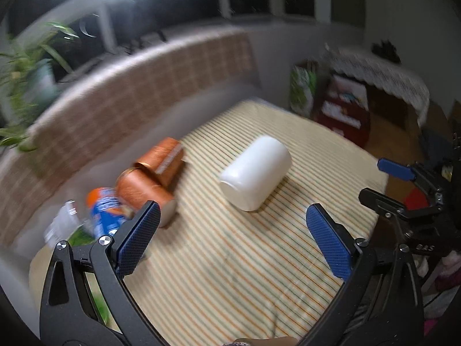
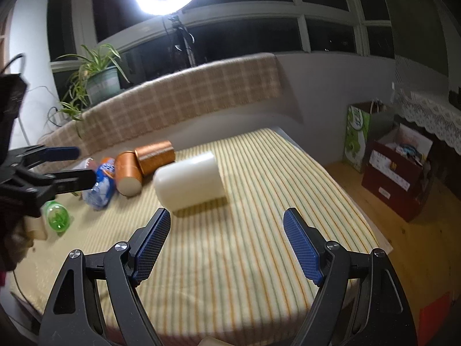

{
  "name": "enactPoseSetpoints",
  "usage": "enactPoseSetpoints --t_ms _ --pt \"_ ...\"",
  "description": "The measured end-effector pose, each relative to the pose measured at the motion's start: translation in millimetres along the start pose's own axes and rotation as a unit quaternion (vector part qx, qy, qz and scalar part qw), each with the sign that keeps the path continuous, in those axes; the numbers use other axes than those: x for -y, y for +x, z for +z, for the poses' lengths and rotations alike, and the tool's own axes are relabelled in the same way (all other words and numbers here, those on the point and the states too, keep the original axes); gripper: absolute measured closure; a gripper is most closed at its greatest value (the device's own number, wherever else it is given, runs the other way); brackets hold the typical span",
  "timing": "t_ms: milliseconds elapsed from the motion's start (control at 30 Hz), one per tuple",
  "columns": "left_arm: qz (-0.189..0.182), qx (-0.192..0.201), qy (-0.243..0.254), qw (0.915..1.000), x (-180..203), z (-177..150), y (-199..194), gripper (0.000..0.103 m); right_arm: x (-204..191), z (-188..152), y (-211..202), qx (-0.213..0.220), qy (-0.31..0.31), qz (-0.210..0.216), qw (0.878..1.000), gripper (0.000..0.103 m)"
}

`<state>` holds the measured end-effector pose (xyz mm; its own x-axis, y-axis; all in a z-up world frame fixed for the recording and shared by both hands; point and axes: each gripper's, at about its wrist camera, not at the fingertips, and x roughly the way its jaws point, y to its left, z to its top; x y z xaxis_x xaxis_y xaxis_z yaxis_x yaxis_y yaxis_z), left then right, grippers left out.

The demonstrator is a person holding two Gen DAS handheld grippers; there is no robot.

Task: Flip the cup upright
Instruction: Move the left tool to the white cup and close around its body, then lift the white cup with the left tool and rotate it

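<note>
Left wrist: left gripper (image 1: 233,230) spread wide, holding nothing. White cup (image 1: 255,173) lies on its side on the striped cloth (image 1: 230,274), ahead of the fingers, apart from them. Two orange cans (image 1: 157,176) to its left.

Right wrist: right gripper (image 2: 226,245) also released, empty; cup (image 2: 190,184) just ahead, still lying down.

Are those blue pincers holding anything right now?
No. Both the left gripper and right gripper are open and empty; the white cup lies untouched on its side.

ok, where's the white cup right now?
White cup lies on its side mid-mat on the striped mat, right of the copper cups, ahead of both open grippers.
</note>
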<state>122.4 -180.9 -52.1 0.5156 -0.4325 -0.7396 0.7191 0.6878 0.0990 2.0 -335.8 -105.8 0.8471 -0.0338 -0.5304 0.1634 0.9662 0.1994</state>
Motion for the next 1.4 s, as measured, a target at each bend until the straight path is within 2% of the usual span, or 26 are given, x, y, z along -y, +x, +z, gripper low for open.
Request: enactPoseSetpoints --t_ms 67,167,433,600,900,1067,1133,1400 --pt "-0.021 -0.026 0.018 0.9993 4 6 14 0.000 6 -3 1 -0.004 0.006 -0.002 1.000 0.022" --pt "-0.026 -0.057 0.051 0.9967 12 18 38 0.000 15 -6 4 -0.009 0.013 -0.004 1.000 0.022" --pt "-0.059 -0.140 0.100 0.9833 22 44 96 0.000 39 -14 17 -0.030 0.037 -0.013 0.999 0.022" --pt "-0.043 -0.177 0.143 0.9727 32 49 127 0.000 50 -16 24 -0.038 0.051 -0.017 0.998 0.022" --pt "-0.050 -0.218 0.176 0.9585 31 52 162 0.003 55 -16 35 -0.050 0.058 -0.015 0.997 0.022" --pt "-0.056 -0.224 0.173 0.9573 30 51 173 0.011 60 -17 37 -0.054 0.064 -0.016 0.996 0.022" --pt "-0.063 -0.227 0.173 0.9564 31 50 177 0.019 61 -17 39 -0.057 0.065 -0.016 0.996 0.022" --pt "-0.055 -0.212 0.176 0.9598 39 49 180 0.022 61 -18 37 -0.058 0.066 -0.017 0.996 0.022"
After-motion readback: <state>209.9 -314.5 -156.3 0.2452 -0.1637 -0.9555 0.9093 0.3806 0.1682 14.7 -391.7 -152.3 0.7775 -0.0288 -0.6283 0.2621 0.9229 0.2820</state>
